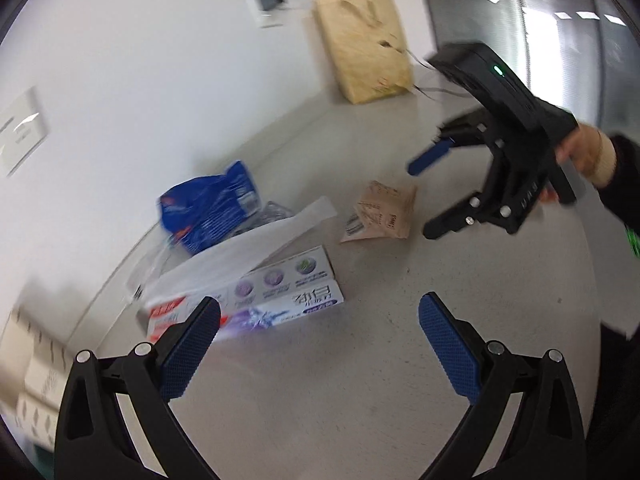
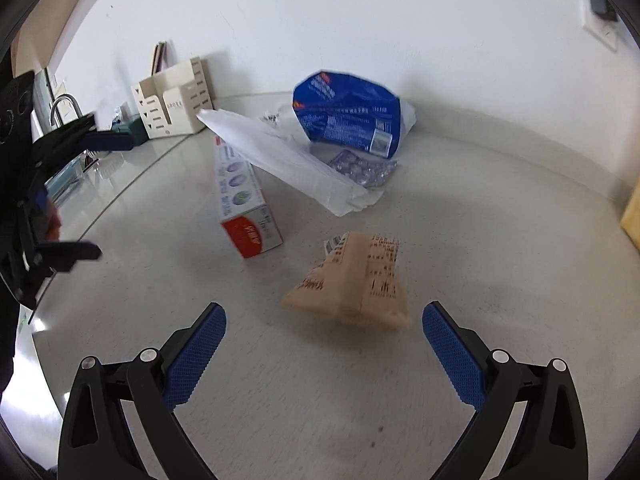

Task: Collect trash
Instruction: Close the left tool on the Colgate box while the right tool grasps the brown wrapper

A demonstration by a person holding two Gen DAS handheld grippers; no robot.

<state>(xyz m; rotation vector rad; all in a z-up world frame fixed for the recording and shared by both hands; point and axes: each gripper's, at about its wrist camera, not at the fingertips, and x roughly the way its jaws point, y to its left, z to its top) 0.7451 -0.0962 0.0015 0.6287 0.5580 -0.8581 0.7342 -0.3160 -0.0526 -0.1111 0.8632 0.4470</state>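
Trash lies on a pale counter. A long toothpaste box (image 1: pixel 256 300) (image 2: pixel 242 200) has a white paper sleeve (image 1: pixel 240 252) (image 2: pixel 288 164) draped over it. Behind them sit a crumpled blue bag (image 1: pixel 212 208) (image 2: pixel 348 112) and a clear blister pack (image 2: pixel 362 168). A tan paper packet (image 1: pixel 380 212) (image 2: pixel 356 280) lies apart. My left gripper (image 1: pixel 320 324) is open, its left finger just in front of the box. My right gripper (image 2: pixel 324 332) is open just short of the tan packet; it also shows in the left wrist view (image 1: pixel 424 196), held by a hand.
A yellow padded envelope (image 1: pixel 364 44) leans on the wall at the far corner. A cream slotted organiser (image 2: pixel 174 96) and a tap (image 2: pixel 66 108) stand at the far left. Wall sockets (image 1: pixel 268 0) sit above the counter (image 1: pixel 320 380).
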